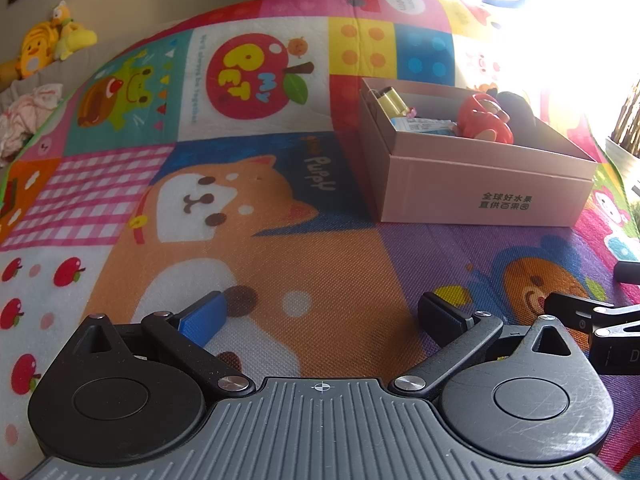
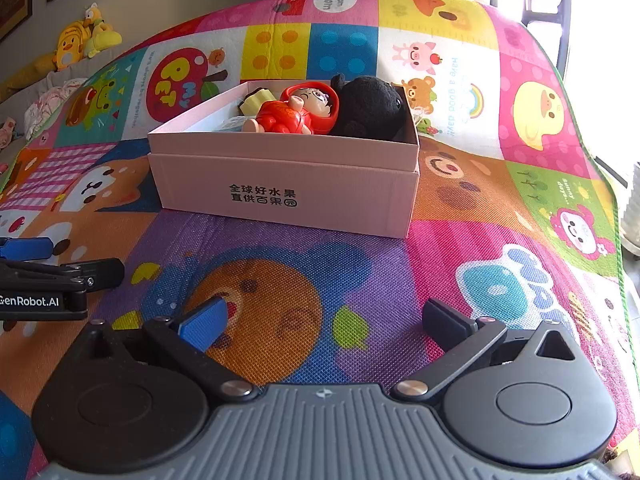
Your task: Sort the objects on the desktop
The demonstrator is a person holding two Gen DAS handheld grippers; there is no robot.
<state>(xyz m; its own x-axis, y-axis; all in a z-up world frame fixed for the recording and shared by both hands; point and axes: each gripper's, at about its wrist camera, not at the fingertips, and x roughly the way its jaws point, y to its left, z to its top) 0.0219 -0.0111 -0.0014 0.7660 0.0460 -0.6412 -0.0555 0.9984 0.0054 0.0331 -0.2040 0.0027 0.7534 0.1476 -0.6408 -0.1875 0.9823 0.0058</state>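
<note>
A pink cardboard box [image 2: 280, 196] [image 1: 480, 188] sits on the colourful play mat. Inside lie a red-hooded doll [image 2: 298, 110] [image 1: 486, 118], a black plush toy [image 2: 370, 106] [image 1: 518, 110], a gold cylinder [image 1: 391, 102] and a blue-white packet [image 1: 422, 125]. My right gripper [image 2: 324, 320] hovers open over the mat in front of the box, nothing between its fingers. My left gripper [image 1: 322, 314] stands open too, left of the box and empty. The left gripper's tips [image 2: 48, 264] show at the left edge of the right wrist view.
The play mat [image 1: 280, 184] [image 2: 500, 200] spreads in every direction around the box. Yellow plush toys [image 1: 48, 44] [image 2: 80, 40] and a bundle of cloth [image 1: 28, 116] lie beyond its far left edge by the wall. Bright window glare fills the upper right.
</note>
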